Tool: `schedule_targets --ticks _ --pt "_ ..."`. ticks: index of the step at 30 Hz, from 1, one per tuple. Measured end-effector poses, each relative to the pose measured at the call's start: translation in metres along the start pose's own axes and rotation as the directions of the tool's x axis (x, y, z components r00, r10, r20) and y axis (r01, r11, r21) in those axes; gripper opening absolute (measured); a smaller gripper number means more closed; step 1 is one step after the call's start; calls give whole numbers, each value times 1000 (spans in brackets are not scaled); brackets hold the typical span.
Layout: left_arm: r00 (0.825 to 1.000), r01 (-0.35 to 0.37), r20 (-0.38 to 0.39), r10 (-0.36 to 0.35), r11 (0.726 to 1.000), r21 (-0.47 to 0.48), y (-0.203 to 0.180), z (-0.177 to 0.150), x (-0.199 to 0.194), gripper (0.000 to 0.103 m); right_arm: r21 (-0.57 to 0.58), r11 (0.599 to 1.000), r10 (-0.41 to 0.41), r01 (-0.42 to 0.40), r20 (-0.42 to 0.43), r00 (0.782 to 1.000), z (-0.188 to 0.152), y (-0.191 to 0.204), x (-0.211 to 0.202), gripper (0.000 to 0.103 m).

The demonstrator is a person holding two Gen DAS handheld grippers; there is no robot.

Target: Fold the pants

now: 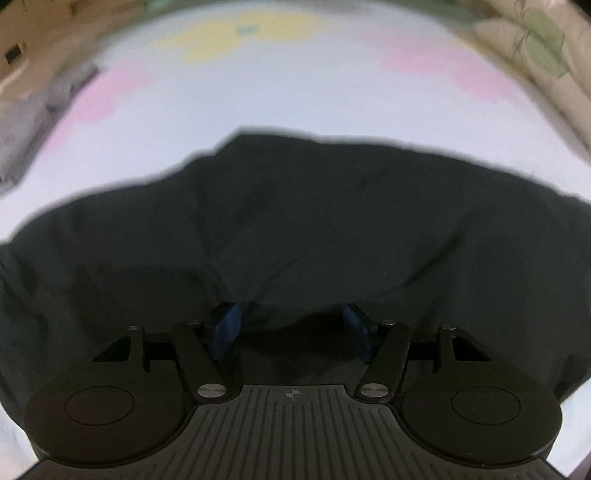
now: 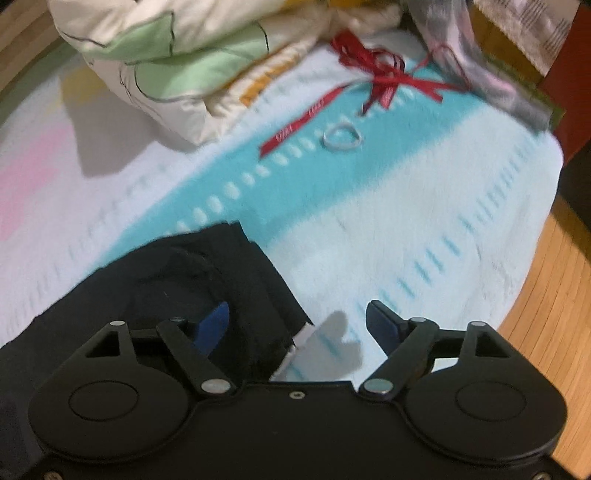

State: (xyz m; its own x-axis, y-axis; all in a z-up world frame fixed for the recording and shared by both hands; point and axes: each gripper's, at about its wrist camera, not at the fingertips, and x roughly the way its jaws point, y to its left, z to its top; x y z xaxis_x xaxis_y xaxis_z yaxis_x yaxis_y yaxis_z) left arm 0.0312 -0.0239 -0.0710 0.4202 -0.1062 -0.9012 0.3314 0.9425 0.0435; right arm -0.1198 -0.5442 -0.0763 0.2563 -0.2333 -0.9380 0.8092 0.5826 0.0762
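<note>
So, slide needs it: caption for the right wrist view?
Open right gripper straddling the black pants' corner on a striped blanket.

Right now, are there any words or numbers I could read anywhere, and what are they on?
None can be read.
Red ribbon: pale marks printed along its strip, too blurred to read.
Sheet at the top right corner of the right wrist view: rows of small print, too small and blurred.
Black pants: no label visible.
Left tongs and right tongs: no lettering.
</note>
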Motion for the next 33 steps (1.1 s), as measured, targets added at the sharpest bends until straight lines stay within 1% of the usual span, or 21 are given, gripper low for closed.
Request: schedule_targets --ticks 1,3,5,8,9,11,15,17,20,22,24,25,26,28,29,31,33 --pt "1000 2 25 -2 1000 -2 -9 -10 -5 66 -4 1000 4 -4 -12 1000 0 0 3 83" --pt "1000 5 21 -5 1000 2 -11 -10 -4 70 -11 1000 28 -29 -33 999 -1 -1 8 83" --pt "1000 12 18 -12 1000 -9 -9 -8 -3 74 -1 997 73 -73 -56 996 -1 -1 12 82" --pt "1000 10 17 -10 1000 -3 -10 -7 -3 76 22 991 133 -131 -95 987 -3 -2 19 80" --pt "1000 9 18 -9 1000 2 -10 -8 -4 77 31 989 150 -147 -110 983 -4 -3 21 76" --pt "1000 11 18 -11 1000 1 -11 -8 -4 77 49 985 170 -165 -138 976 -7 -6 27 75" --pt "1000 10 18 -10 1000 4 -13 -8 -4 78 92 976 209 -198 -119 971 -9 -14 25 73" --pt "1000 9 17 -9 1000 5 -11 -5 2 78 119 967 238 -226 -107 965 -8 -18 26 65" --pt "1000 12 14 -12 1000 4 -10 -4 2 78 132 961 256 -243 -91 962 -9 -20 27 64" --pt "1000 14 13 -14 1000 4 -10 -3 2 78 119 961 261 -250 -81 962 -10 -19 26 63" --pt "1000 14 11 -14 1000 4 -10 -2 3 78 89 966 249 -242 -78 965 -11 -16 26 54" --pt "1000 14 11 -14 1000 6 -10 -2 3 78 78 971 230 -225 -72 970 -9 -16 25 38" --pt "1000 14 12 -14 1000 7 -10 -2 3 78 77 972 226 -221 -70 972 -8 -17 24 31" --pt "1000 15 12 -15 1000 6 -10 -2 3 78 99 965 249 -241 -71 966 -8 -18 20 26" --pt "1000 15 12 -15 1000 4 -10 -2 3 78 99 966 246 -239 -69 967 -7 -17 17 26" --pt "1000 15 12 -15 1000 2 -11 -1 3 78 62 971 232 -229 -41 972 -7 -10 4 25" --pt "1000 14 12 -14 1000 2 -11 -1 3 78 5 973 231 -231 9 973 -9 2 -17 24"
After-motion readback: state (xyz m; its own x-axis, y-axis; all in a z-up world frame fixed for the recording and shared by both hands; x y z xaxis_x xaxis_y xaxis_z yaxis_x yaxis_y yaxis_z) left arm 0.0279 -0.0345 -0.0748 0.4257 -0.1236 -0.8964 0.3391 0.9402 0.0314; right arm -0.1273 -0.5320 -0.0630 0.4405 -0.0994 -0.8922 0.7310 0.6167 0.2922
